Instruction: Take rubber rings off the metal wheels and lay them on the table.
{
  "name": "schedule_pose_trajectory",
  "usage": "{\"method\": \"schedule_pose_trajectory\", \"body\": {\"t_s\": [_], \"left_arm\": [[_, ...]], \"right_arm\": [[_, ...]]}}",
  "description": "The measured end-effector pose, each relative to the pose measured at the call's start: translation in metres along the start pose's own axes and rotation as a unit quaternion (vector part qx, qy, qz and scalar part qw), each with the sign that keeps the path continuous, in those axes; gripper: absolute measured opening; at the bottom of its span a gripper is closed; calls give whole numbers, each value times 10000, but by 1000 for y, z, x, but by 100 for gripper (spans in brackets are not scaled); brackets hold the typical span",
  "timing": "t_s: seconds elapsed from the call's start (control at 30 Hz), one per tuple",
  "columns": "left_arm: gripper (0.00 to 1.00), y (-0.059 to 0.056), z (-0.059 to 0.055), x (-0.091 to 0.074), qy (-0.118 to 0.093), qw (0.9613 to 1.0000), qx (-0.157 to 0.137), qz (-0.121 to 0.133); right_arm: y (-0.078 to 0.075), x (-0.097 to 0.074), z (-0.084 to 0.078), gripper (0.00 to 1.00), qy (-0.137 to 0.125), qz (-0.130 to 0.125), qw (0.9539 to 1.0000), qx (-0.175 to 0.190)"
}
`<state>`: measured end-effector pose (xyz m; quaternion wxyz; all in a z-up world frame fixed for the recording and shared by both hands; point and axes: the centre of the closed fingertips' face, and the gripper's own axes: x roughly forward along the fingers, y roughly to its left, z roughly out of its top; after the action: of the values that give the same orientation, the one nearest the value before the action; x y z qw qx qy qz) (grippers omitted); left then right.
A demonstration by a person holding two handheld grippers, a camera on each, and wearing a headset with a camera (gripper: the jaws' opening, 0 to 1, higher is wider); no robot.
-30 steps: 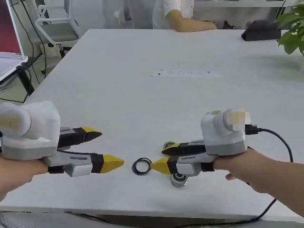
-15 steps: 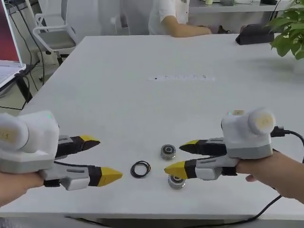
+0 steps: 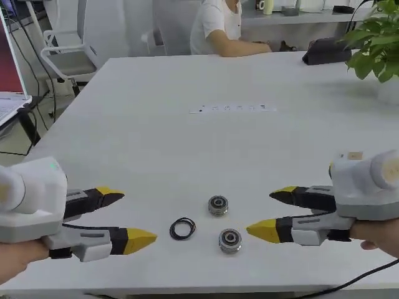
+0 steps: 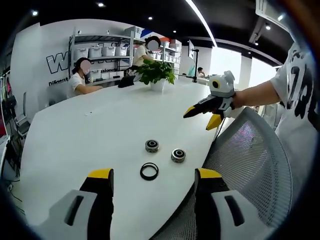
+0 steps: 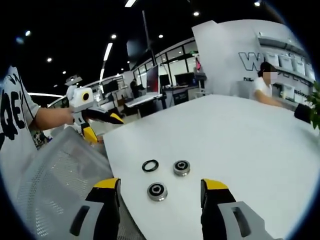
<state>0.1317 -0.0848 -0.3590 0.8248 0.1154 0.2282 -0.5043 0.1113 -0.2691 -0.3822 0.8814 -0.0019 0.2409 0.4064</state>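
Beside two metal wheels (image 3: 217, 205) lies a rubber ring (image 3: 182, 228); left hand-held gripper (image 3: 138, 216) and right hand-held gripper (image 3: 260, 212) both gape.

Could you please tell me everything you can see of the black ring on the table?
The ring is thin, black and looks like rubber, perhaps two loops overlapping. It lies flat on the white table near its front edge, left of the near wheel and far wheel, apart from both. Only the table touches it; the left tongs and right tongs hang open to either side.
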Motion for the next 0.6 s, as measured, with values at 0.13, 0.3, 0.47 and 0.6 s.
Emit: {"method": "schedule_pose_trajectory", "body": {"t_s": [0.13,0.3,0.47,0.6], "left_arm": [[63,-2,-2,0,18,10000,-4,-13],[64,-4,-1,0,-27,10000,-26,3],[64,-4,0,-3,-62,10000,-24,27],[64,-4,-1,-5,-82,9999,-44,54]], "right_arm": [[-11,-12,-4,66,-50,-180,9998,-2],[-14,-21,-10,68,-64,-320,9995,-14],[-12,-27,-16,69,20,-415,9988,-241],[-14,-32,-20,69,25,-488,9985,-261]]}}
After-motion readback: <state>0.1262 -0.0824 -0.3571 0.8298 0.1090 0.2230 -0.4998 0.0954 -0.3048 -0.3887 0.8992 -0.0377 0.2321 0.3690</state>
